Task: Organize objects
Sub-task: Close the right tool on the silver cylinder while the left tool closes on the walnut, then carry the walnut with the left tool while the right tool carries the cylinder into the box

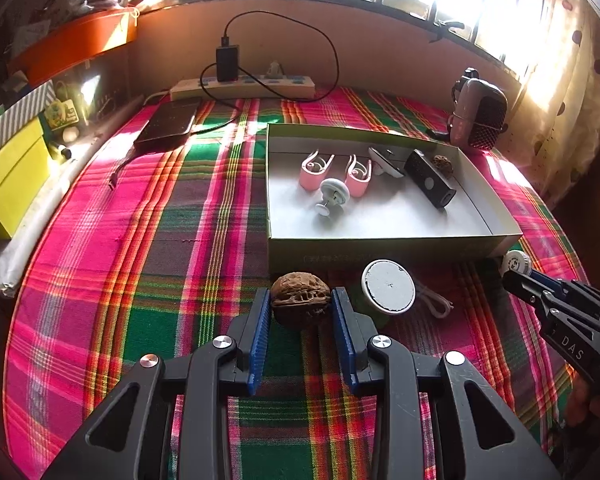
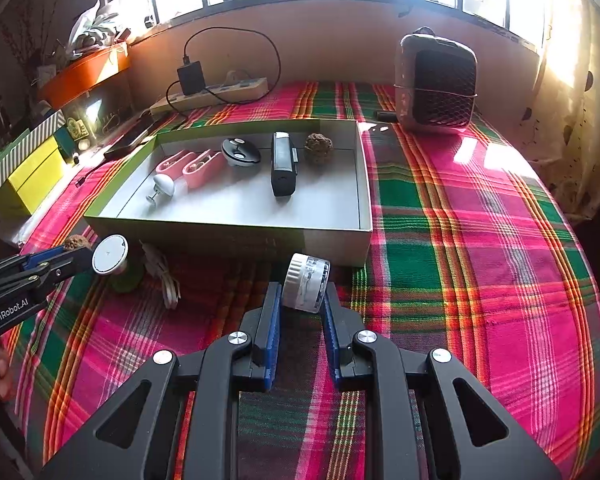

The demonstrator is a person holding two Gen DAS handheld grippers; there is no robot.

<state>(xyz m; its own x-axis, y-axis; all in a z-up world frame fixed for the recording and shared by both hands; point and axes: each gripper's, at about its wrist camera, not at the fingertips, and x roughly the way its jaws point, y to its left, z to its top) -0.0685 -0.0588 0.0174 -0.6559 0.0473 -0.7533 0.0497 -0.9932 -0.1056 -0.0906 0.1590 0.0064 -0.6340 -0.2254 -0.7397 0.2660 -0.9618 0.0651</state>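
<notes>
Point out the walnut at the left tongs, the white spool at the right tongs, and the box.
walnut [image 1: 300, 298], left wrist view, shell middle.
white spool [image 2: 306, 282], right wrist view, side wall.
box [image 2: 228, 236], right wrist view, near wall.

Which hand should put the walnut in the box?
Left. The left gripper already has its blue fingers on both sides of the walnut, just in front of the box. The right gripper holds a white reel.

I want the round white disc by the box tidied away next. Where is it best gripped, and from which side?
Grip the white disc across its rim, coming from above: its flat face is tilted up, offering the fingers nothing, while the rim has opposite edges. Stay clear of the white cord beside it.
</notes>
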